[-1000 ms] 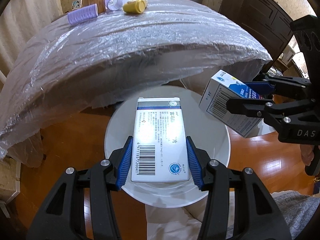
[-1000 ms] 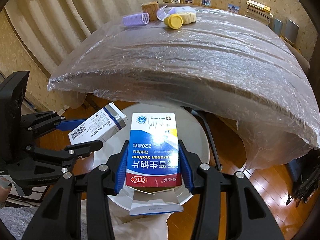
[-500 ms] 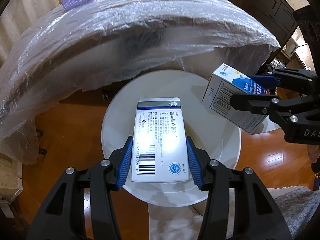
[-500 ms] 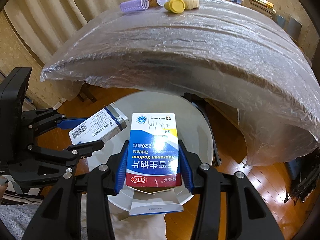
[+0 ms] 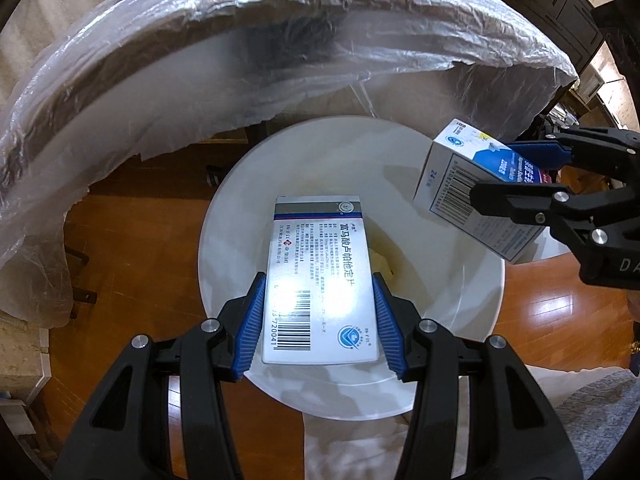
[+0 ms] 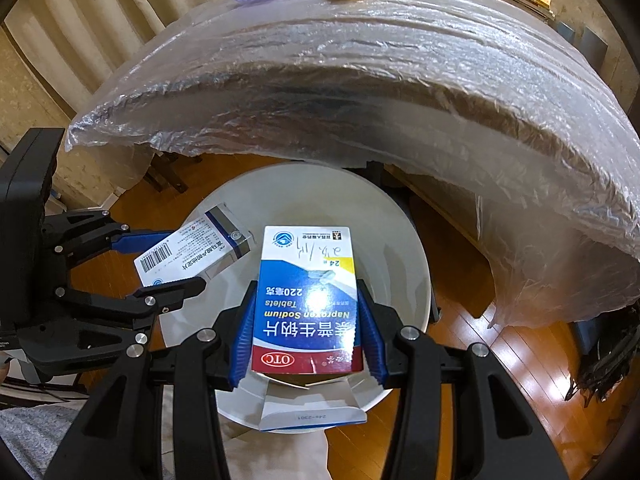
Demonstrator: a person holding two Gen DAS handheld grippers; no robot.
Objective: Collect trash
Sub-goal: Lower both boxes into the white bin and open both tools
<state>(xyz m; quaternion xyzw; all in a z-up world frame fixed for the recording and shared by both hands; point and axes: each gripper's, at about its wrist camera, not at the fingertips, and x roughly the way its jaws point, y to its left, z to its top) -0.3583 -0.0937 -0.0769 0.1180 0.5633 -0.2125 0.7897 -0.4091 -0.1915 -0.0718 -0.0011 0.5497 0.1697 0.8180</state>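
Holding position over the white bin, left-wrist view: left gripper clamps the grey-and-white medicine box by its long sides, long axis pointing away over the bin mouth. Item hangs above the bowl, clear of the rim.

Right-wrist view: right gripper pinches the blue naproxen box likewise, long axis forward, open flap nearest. Advice: release only once both boxes are centred over the opening, apart from each other and from the plastic-wrapped table.

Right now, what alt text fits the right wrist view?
The right tool grips a blue-and-white medicine box above a white bin on the wood floor. At left, the left tool holds a white box over the bin's rim, below a plastic-covered table.
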